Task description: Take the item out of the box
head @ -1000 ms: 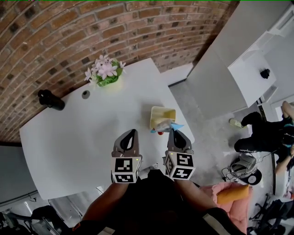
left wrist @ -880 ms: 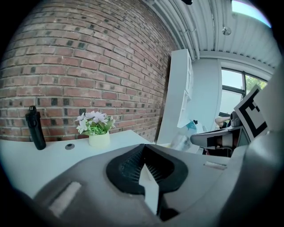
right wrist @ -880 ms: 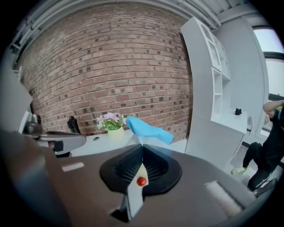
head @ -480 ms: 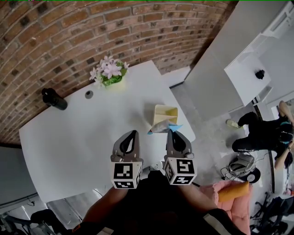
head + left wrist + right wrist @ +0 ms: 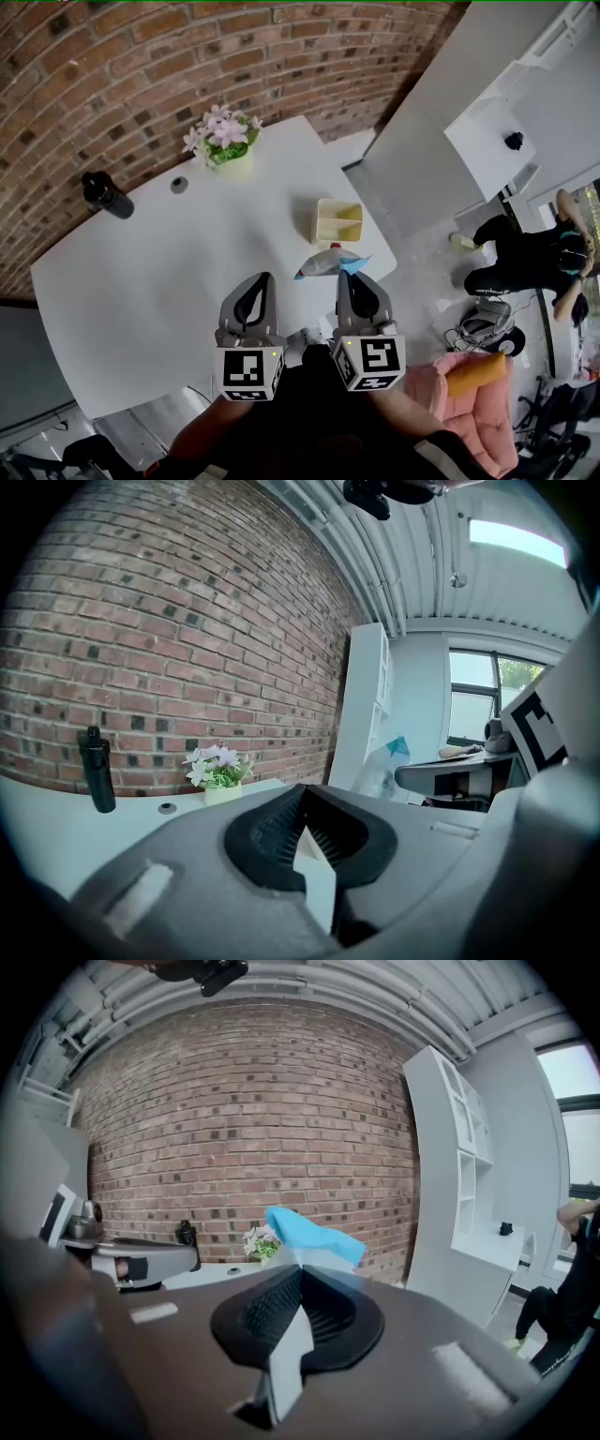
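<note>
The pale yellow box (image 5: 338, 221) stands open near the right edge of the white table (image 5: 141, 272). My right gripper (image 5: 346, 276) is shut on a clear packet with a blue top (image 5: 330, 262), held in the air nearer to me than the box and apart from it. In the right gripper view the packet's blue top (image 5: 314, 1233) sticks up just past the closed jaws of my right gripper (image 5: 300, 1275). My left gripper (image 5: 264, 279) hovers beside it on the left, shut with nothing in it. In the left gripper view the packet (image 5: 386, 762) shows at the right.
A pot of pink flowers (image 5: 223, 142), a small grey disc (image 5: 178, 185) and a black bottle (image 5: 103, 195) stand along the table's far side by the brick wall. A person (image 5: 530, 262) crouches on the floor at the right, near a white cabinet (image 5: 487, 141).
Both grippers have risen and drawn back toward me. The packet, which lay at the box's near edge, has come away with the right gripper and now hangs apart from the box.
</note>
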Tool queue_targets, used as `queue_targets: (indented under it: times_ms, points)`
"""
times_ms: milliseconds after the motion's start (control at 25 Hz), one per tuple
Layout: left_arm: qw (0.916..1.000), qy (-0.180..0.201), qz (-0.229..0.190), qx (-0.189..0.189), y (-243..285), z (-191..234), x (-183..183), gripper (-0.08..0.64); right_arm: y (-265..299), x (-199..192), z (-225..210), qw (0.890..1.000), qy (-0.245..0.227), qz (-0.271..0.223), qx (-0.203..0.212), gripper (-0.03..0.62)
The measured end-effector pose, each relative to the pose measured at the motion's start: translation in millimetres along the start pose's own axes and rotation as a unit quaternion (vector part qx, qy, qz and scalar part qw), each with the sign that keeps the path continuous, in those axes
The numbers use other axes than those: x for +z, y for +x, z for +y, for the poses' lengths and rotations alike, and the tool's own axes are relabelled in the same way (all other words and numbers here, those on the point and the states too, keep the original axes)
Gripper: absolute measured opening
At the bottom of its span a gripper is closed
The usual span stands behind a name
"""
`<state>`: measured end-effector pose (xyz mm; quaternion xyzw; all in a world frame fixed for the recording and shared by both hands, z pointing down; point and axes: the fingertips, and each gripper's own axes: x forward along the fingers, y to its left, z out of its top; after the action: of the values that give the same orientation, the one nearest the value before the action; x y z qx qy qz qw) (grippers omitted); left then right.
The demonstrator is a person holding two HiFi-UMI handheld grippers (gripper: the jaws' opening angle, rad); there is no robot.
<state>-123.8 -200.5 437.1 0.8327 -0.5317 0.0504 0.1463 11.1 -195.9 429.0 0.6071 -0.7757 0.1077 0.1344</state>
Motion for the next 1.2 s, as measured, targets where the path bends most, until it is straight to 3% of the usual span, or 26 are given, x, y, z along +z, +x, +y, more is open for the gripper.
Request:
queue_targets:
  times_ms: [320,800,1000,1200]
  points:
    - [0.9995,0.011,-0.011,0.029,-25.0,-16.4,4.3,0.006,-18.5,2.9,3.6,0.999,-0.011,-0.012,0.035,0.002]
    - [0.9948,0.031,-0.018,0.096,-32.7,-84.3,7.3,0.005,-46.5,4.0,-39.8,0.994,-0.019,-0.026,0.108,0.002]
    - [0.9903,0.031,-0.005,0.135,-43.2,-103.3,-4.1,0.005,-55.8,-1.2,-49.2,0.988,-0.036,-0.035,0.146,0.002]
    - [0.9892,0.038,0.003,0.142,-52.0,-118.8,-14.3,0.005,-63.4,-9.5,-51.2,0.986,-0.041,-0.028,0.161,0.002]
